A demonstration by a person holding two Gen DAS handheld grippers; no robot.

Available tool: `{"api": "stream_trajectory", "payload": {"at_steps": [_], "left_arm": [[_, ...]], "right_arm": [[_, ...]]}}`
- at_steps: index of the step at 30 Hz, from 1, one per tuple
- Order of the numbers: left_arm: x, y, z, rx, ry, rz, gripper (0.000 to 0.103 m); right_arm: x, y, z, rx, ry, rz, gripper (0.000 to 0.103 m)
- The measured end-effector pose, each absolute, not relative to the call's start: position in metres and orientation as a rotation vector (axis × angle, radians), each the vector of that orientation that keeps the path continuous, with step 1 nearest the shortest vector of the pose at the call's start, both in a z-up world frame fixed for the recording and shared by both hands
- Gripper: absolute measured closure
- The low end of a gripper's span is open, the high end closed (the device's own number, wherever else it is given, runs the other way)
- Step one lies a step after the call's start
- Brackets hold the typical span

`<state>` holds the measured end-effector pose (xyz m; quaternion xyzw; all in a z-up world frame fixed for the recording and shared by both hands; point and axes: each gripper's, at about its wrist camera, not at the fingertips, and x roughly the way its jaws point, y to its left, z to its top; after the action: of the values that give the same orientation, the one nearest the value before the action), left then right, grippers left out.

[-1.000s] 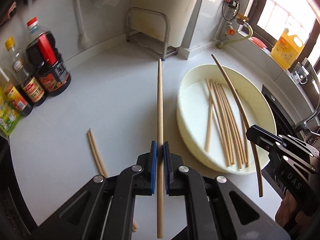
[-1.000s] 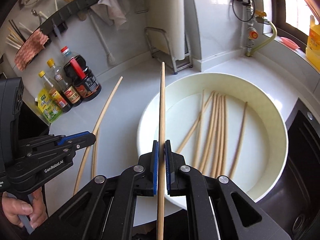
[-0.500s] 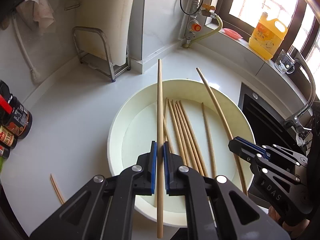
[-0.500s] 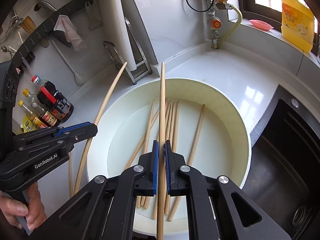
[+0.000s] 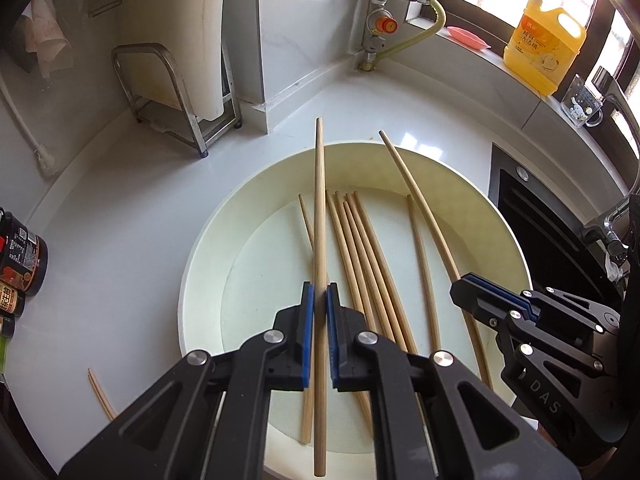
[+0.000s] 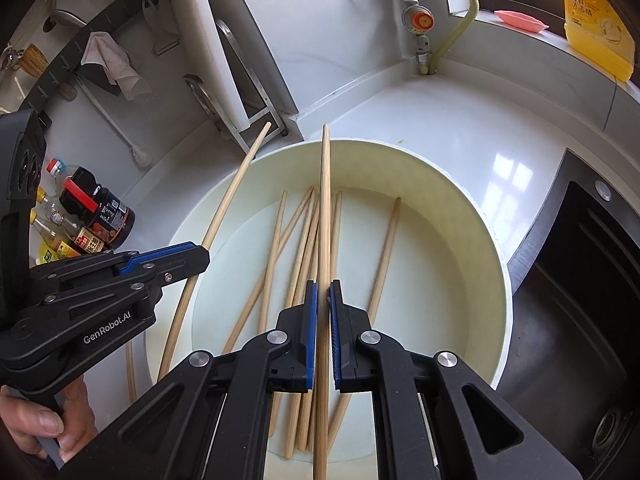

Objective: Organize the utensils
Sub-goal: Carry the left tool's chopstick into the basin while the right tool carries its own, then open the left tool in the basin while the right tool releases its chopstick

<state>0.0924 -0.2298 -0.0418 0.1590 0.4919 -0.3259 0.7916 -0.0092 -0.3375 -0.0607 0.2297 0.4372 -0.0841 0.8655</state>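
A round white basin (image 5: pixel 508 240) (image 6: pixel 472 216) on the counter holds several wooden chopsticks (image 5: pixel 368 248) (image 6: pixel 304 240). My left gripper (image 5: pixel 319 292) is shut on one long chopstick (image 5: pixel 319 200) and holds it over the basin's left half; it also shows in the right wrist view (image 6: pixel 200 258). My right gripper (image 6: pixel 323 288) is shut on another long chopstick (image 6: pixel 326 200), over the basin's middle; it shows in the left wrist view (image 5: pixel 460 292) with its chopstick (image 5: pixel 420 204). A loose chopstick pair (image 5: pixel 100 392) lies on the counter to the left.
Sauce bottles (image 6: pixel 96 216) (image 5: pixel 20 256) stand at the left. A metal rack (image 5: pixel 176 92) with a white board stands at the back. A black sink (image 6: pixel 580 300) lies right of the basin. A yellow detergent jug (image 5: pixel 544 48) sits on the sill.
Both grippers have swung right and come over the basin, each still holding its chopstick. The basin now fills the middle of both views.
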Motion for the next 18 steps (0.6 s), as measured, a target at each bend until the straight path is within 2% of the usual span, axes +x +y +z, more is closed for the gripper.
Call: {"api": "stream_trajectory", "payload": {"at_steps": [10,11,12,14,18], "left_arm": [[0.096,-0.236,-0.059,0.363,1.097,-0.677,0.095],[0.095,-0.235,-0.058,0.364,1.09,-0.674,0.089],[0.094,-0.235,-0.057,0.363,1.083,-0.674,0.079],[0.093,-0.233,-0.053,0.364,1.065,-0.67,0.068],[0.089,-0.23,-0.046,0.36,1.05,-0.668,0.068]], "right_arm": [[-0.005,-0.339,-0.08,0.495,0.973,-0.182,0.096],[-0.006,-0.339,-0.08,0.502,0.974,-0.183,0.096],[-0.007,-0.34,-0.08,0.51,0.973,-0.18,0.095],[-0.009,-0.34,-0.078,0.504,0.965,-0.19,0.095],[-0.014,-0.34,-0.072,0.496,0.949,-0.199,0.095]]}}
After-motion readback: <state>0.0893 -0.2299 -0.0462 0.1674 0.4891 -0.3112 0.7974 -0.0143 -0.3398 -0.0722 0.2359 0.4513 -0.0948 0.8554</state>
